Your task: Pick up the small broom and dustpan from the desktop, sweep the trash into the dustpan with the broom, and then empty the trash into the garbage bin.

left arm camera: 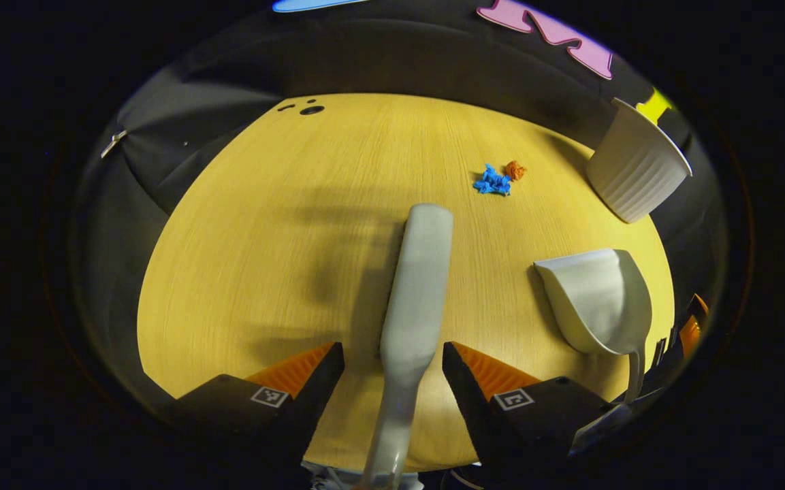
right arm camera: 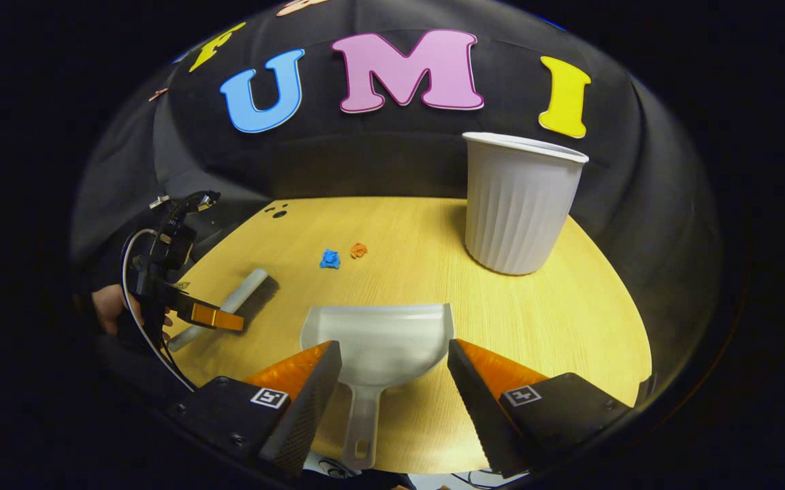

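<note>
Left gripper (left arm camera: 392, 354) and right gripper (right arm camera: 392, 354) both hover with jaws spread wide.

On my desk (right arm camera: 569, 327) I count one broom (left arm camera: 414, 292), one dustpan (right arm camera: 378, 344) and one bin (right arm camera: 520, 204). Two trash scraps lie there: one blue (right arm camera: 329, 258), one orange (right arm camera: 359, 250).

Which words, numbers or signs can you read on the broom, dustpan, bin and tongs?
None: the broom, dustpan and bin are plain.
The square markers on the left tongs and right tongs are black-and-white patterns, not text.
</note>
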### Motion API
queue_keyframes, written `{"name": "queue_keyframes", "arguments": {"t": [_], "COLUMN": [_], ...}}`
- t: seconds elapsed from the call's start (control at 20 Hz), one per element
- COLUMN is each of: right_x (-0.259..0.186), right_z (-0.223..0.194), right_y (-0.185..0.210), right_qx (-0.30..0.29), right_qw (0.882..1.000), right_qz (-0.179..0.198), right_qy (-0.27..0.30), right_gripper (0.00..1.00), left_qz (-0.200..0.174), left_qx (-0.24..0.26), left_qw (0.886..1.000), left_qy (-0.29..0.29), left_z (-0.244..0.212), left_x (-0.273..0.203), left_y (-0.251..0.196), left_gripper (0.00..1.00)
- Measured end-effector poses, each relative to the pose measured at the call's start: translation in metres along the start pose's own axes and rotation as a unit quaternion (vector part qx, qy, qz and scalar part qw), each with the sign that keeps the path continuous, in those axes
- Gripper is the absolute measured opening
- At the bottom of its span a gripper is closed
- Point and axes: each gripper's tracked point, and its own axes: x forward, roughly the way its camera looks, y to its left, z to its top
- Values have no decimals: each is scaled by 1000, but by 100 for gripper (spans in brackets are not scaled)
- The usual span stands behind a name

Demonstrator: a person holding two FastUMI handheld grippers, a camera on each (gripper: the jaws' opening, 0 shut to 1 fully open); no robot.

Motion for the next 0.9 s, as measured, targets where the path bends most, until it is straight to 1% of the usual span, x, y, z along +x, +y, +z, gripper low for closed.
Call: {"name": "queue_keyframes", "arguments": {"t": [0.1,0.15,0.2,0.3,0.4,0.45,0.5,0.55,0.65,0.75,0.85,0.9], "right_x": [4,6,8,9,11,12,13,13,12,11,7,4], "right_z": [-3,-4,-7,-8,-10,-10,-12,-13,-14,-14,-16,-18], "right_y": [-3,-4,-4,-6,-7,-7,-6,-6,-7,-5,-1,1], "right_qx": [4,6,8,11,17,20,22,24,23,27,30,32], "right_qw": [1000,1000,1000,1000,1000,999,999,999,999,999,999,999], "right_qz": [0,-1,-1,-3,-5,-6,-7,-8,-14,-12,-9,-8], "right_qy": [8,12,16,20,23,25,27,30,34,36,40,43], "right_gripper": [98,99,100,99,99,99,99,99,100,99,99,99], "left_qz": [7,12,22,22,21,23,24,27,27,25,16,10], "left_qx": [9,14,25,39,39,38,36,35,34,27,13,3], "left_qw": [1000,1000,999,999,999,999,999,999,999,999,999,999], "left_qy": [14,19,22,24,25,24,26,25,12,-10,-29,-34], "left_z": [-3,-4,-4,-2,-2,-2,-5,-5,-4,-4,-6,-8], "left_x": [9,10,16,14,18,17,20,19,17,16,13,10], "left_y": [1,1,3,-3,-7,-7,-9,-10,-11,-10,-10,-11], "left_gripper": [93,92,92,81,71,62,56,48,41,36,29,30]}}
